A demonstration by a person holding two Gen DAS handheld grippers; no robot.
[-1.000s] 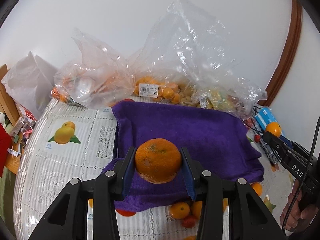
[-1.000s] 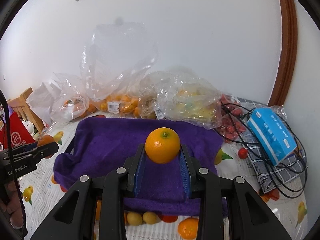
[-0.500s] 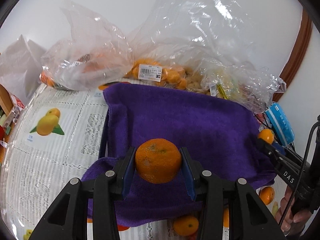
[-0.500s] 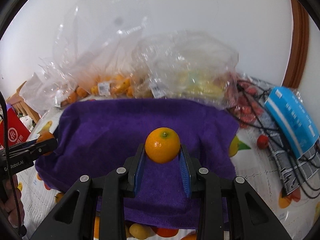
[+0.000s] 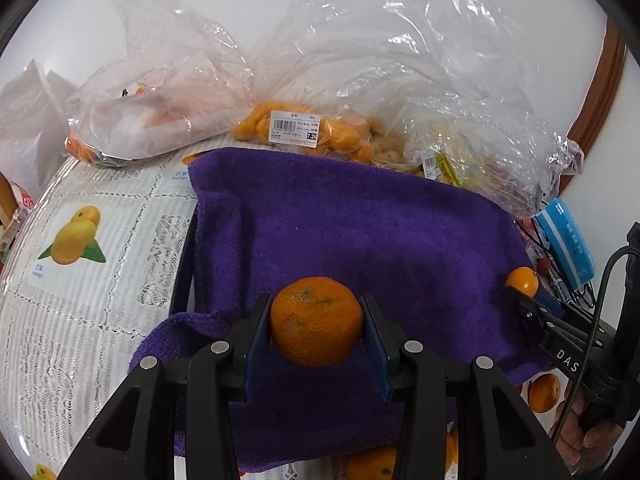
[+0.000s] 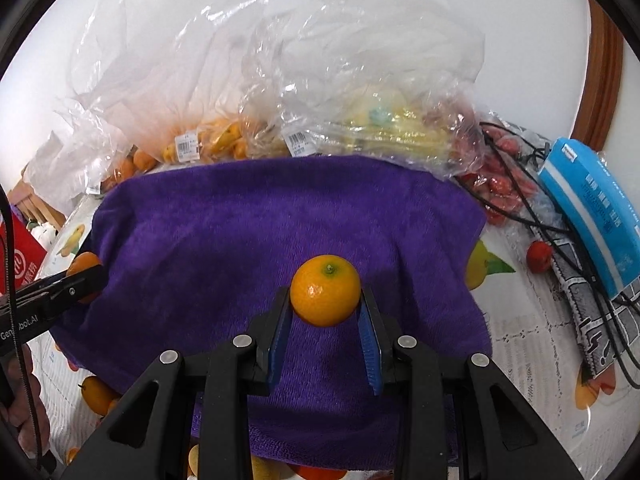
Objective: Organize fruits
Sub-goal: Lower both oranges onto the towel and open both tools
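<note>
clear plastic bags [image 5: 304, 92] hold small orange fruits [image 5: 340, 136].

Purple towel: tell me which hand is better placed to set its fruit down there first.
Probably left. The left gripper holds its mandarin over the purple towel, as the right gripper holds its smaller orange, but seems lower.

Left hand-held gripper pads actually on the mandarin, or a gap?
Touching. The left wrist view shows the left hand-held gripper with both blue pads pressed against the sides of the mandarin, no gap, held above the purple towel.
</note>
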